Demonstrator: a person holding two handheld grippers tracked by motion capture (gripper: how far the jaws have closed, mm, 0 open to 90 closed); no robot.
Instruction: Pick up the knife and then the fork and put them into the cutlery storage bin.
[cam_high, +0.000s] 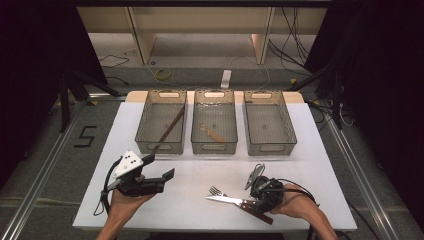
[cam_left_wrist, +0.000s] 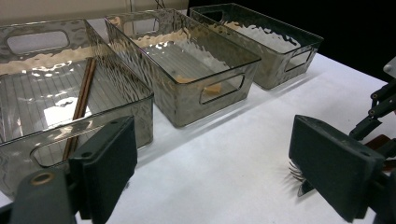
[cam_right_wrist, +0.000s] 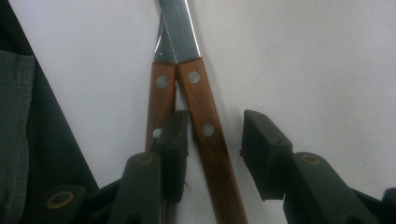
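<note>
White table (cam_high: 310, 150), three clear bins (cam_high: 213, 148) (in a row), knife (cam_high: 225, 199), fork (cam_high: 215, 190)

Three clear bins (cam_high: 213, 128) in a row across the white tabletop (cam_high: 200, 205); chopsticks (cam_high: 169, 131) in the left one, a wooden-handled utensil (cam_high: 212, 133) in the middle. Left tool (cam_high: 159, 173) held above bare tabletop, jaws apart. Right tool (cam_high: 260, 192) down over a knife (cam_high: 237, 202) and fork (cam_high: 218, 191), grip unclear.
</note>
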